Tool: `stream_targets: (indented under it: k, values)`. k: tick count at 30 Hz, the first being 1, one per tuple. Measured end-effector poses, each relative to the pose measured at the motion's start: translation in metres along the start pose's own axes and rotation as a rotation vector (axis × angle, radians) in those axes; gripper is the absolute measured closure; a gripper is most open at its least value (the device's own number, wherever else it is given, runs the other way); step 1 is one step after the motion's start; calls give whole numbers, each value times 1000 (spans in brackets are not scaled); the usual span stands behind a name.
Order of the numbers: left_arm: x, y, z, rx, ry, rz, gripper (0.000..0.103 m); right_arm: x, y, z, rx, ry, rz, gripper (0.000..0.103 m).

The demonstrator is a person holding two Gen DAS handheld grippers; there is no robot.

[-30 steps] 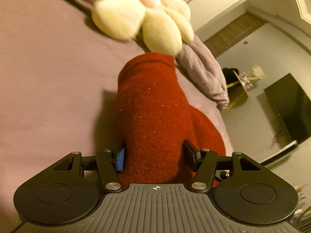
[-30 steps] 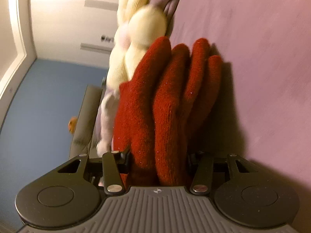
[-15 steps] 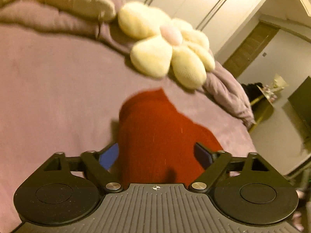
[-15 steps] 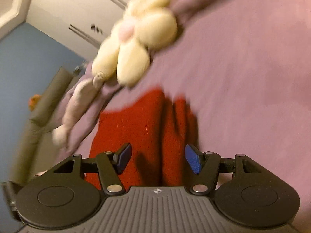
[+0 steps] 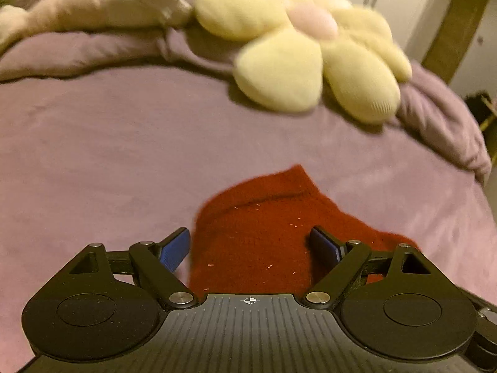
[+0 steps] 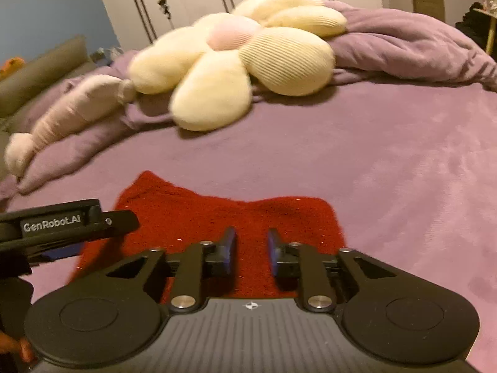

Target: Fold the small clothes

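Red knitted garment [image 5: 257, 242] lies flat on purple bedspread [image 5: 93, 155]; left gripper [image 5: 250, 245] spread wide above it, right gripper [image 6: 251, 250] narrowly parted, gripping nothing.

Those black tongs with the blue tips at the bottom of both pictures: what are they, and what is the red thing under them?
There is no robot here. A person holds a pair of hand tongs in each hand, and each pair carries a wide-angle camera looking out along its two fingers. One picture comes from the left tongs, the other from the right tongs. In the right-hand picture, the left tool also pokes in from the side.

The red thing is a small knitted garment, lying flat on a purple bedspread. Neither pair holds it: the left tongs are wide open, the right ones narrower but with a gap, nothing between them.

Further back lie a cream flower-shaped cushion, a pale roll-shaped cushion and a bunched purple blanket.
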State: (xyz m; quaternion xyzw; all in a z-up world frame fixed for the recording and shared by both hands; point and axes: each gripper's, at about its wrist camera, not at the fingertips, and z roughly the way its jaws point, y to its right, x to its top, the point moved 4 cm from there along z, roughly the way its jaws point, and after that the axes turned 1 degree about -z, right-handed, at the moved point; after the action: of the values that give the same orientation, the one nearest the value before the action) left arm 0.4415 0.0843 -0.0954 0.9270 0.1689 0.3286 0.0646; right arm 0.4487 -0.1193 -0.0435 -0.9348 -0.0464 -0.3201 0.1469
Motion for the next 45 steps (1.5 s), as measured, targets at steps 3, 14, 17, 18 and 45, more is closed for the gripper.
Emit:
stream_targets:
  k: [3,14,17,18,45]
  values:
    - [-8,13,22,27,-60,39,8,-7,17,11,0,21,7,77]
    - [-28,3,-34,1,37,78,3,-19,0,-33,11,112,-44,48]
    - [-59,-8,-81,-96,46,78,3,-51,-4,-80,90,148,-46,43]
    - [-70,-12,-94,-116,51,71,3,-66,-6,-93,89,144,-55,43]
    - [-140,-22,-131,12,-25,178,0,-132,-13,-124,-107,-35,-161,36]
